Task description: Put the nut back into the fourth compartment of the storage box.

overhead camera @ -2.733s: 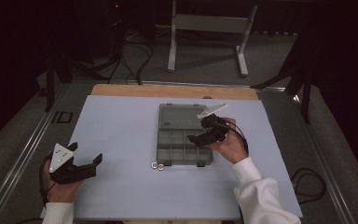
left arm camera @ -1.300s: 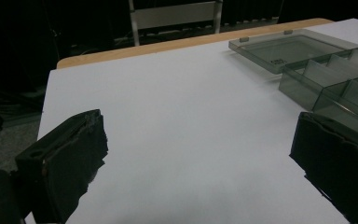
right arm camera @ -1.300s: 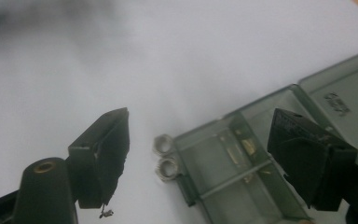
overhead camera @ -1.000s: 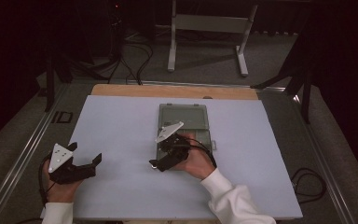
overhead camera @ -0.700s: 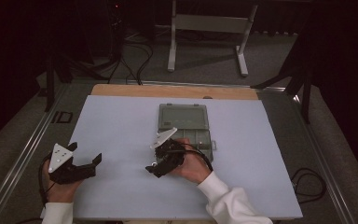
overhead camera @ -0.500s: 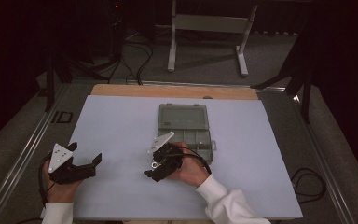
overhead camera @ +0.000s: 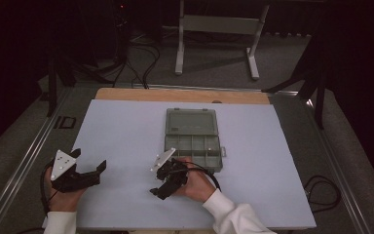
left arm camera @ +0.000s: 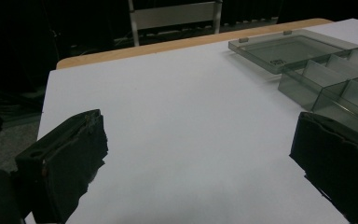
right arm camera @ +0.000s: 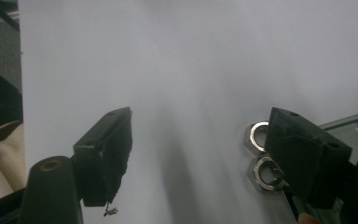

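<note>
Two metal nuts (right arm camera: 259, 135) lie side by side on the white table sheet (overhead camera: 126, 136), just off the front left corner of a clear grey compartment box (overhead camera: 193, 146) whose lid lies folded back. My right gripper (overhead camera: 159, 187) is low over the sheet and points toward the person's side. In the right gripper view it (right arm camera: 200, 126) stands open, with bare sheet between the jaws. The nuts sit against its right jaw, the nearer nut (right arm camera: 266, 173) partly behind it. My left gripper (overhead camera: 90, 158) rests open at the front left, and in its own view (left arm camera: 200, 135) nothing is between its jaws.
The box (left arm camera: 307, 65) shows several dividers in the left gripper view. A wooden strip (overhead camera: 180, 95) edges the table's far side. Behind it are a metal stand (overhead camera: 216, 29) and cables on the floor. A black cable (overhead camera: 321, 192) lies off the right edge.
My right gripper has come from over the box toward the front left and sunk to the sheet beside the nuts. The left gripper has stayed put.
</note>
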The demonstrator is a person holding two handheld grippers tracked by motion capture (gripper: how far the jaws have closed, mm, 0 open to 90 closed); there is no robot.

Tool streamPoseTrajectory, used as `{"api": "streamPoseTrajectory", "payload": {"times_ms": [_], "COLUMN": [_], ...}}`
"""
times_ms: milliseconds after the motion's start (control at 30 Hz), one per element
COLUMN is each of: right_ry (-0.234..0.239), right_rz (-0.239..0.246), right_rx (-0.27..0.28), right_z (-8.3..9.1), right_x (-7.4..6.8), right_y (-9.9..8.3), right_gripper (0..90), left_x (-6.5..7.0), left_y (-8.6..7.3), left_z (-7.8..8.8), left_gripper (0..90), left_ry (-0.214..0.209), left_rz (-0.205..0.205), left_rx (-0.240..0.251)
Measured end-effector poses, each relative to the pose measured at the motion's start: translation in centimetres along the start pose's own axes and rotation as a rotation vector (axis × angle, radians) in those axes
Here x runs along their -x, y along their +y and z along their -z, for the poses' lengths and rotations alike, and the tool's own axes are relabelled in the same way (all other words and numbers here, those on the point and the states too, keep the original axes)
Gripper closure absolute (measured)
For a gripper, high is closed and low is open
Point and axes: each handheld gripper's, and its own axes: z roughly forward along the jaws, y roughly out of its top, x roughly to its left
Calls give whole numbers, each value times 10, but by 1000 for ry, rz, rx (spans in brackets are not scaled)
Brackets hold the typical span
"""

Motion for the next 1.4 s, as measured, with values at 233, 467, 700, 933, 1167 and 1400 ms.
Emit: {"api": "streamPoseTrajectory", "payload": {"times_ms": [233,467,700,933,1167,1400], "right_ry": [-8,-41,-32,-40,-51,-19], "right_rz": [9,30,39,30,43,37], "right_rx": [-28,-71,-90,-55,-85,-72], "right_z": [-12,-22,-27,-28,-33,-31], "right_x": [-2,-5,-5,-3,-6,-5], "right_y": [-1,1,0,1,1,0], "right_gripper": [199,159,158,182,161,222], "left_x": [0,0,0,-1,0,0], "left_y": [0,0,0,0,0,0], "left_z": [0,0,0,0,0,0], "left_gripper": [36,36,37,37,36,36], "left_ry": [1,0,-1,-1,0,-1], "left_rz": [0,1,1,2,0,0], "left_rx": [1,0,1,2,1,0]}}
